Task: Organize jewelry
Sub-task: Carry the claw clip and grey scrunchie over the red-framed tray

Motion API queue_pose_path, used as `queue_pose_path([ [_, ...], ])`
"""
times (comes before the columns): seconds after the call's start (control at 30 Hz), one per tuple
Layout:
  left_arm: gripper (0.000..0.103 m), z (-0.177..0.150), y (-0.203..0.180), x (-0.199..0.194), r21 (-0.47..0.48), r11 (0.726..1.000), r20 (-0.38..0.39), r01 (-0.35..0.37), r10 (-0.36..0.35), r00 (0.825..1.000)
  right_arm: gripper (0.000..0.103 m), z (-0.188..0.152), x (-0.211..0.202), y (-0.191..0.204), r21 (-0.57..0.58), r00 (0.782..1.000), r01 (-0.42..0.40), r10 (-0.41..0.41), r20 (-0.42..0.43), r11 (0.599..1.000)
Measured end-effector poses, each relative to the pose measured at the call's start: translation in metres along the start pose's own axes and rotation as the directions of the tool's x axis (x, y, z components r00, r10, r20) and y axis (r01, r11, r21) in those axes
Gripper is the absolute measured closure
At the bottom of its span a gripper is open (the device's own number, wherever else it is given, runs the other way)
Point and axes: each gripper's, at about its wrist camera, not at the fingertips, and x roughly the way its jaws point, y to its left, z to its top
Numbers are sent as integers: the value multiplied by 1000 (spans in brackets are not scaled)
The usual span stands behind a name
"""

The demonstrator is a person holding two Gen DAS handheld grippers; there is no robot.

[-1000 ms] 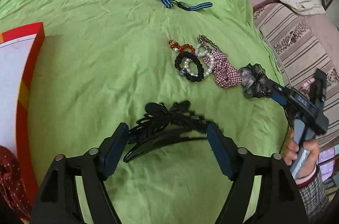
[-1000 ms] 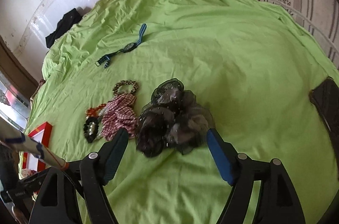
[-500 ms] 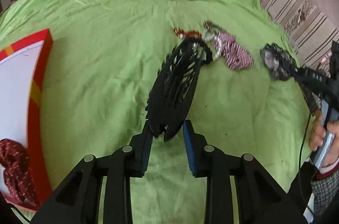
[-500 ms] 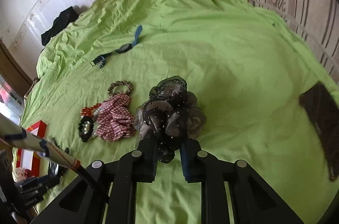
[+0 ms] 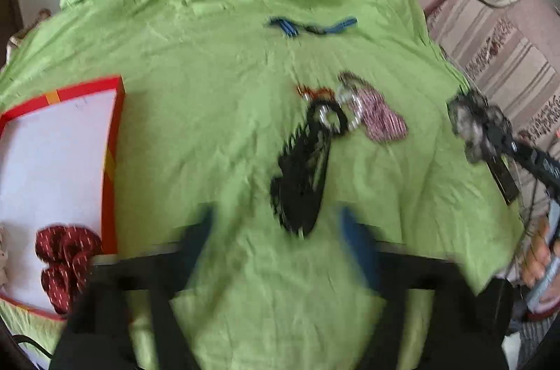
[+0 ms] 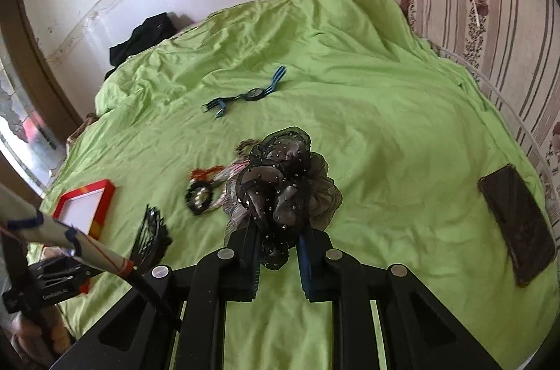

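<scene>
Setting: A green bedsheet (image 6: 385, 111) spread with hair pieces and bracelets, a red-edged box (image 5: 112, 160) at the nine o'clock side of the left wrist view.

Right gripper (image 6: 278, 251): Clamped on the lower folds of a black net scrunchie (image 6: 283, 181), which stands up off the sheet at twelve o'clock from the fingers.

Left gripper (image 5: 276, 237): Blurred; its jaws are opening, spread wide either side of a black hair claw (image 5: 302, 174). No pad can be seen pressing on the claw.

Hair claw, place: At twelve o'clock from the left gripper, between the spread fingers and just beyond them, its far tip over a black bead bracelet (image 5: 330, 120). Whether it rests on the sheet or is dropping cannot be told through the blur.

Hair claw, handling: Likely light, stiff plastic with thin teeth that could snap or snag. Best taken across its solid back, not the teeth.

Scrunchie, handling: Looks soft, feather-light and springy. It squashes under the pads, so a pinch deep in the bunched middle should hold better than one on a loose frill.

Rest of the pile: A checked scrunchie (image 5: 383, 121) at one o'clock from the claw, a blue-strapped watch (image 6: 245, 95) farther up the sheet, a red dotted scrunchie (image 5: 63, 251) already inside the box.

Box, bearing: Ten o'clock from the right gripper.
</scene>
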Motion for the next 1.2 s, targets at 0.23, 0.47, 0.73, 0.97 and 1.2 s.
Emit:
queue_pose_path([
  [0.23,16,18,-30,48,130,991,-50,-37,44,998,84,-16,13,7,3,998,-41,41,-42,999],
  [0.47,63,17,-38,87,165,982,-127,-88,109,986,84,-24,23,16,-39,997,-44,41,-63,998],
  [0.73,63,13,-32,45,178,972,-22,-156,162,986,84,-23,19,33,-58,996,-64,61,-60,996],
  [0.97,63,19,3,-25,121,972,67,-203,196,978,84,-18,2,80,-126,994,-110,105,-42,986],
  [1.2,63,19,57,-68,82,942,108,-326,317,942,84,-10,-3,147,-217,985,-174,167,-50,960],
])
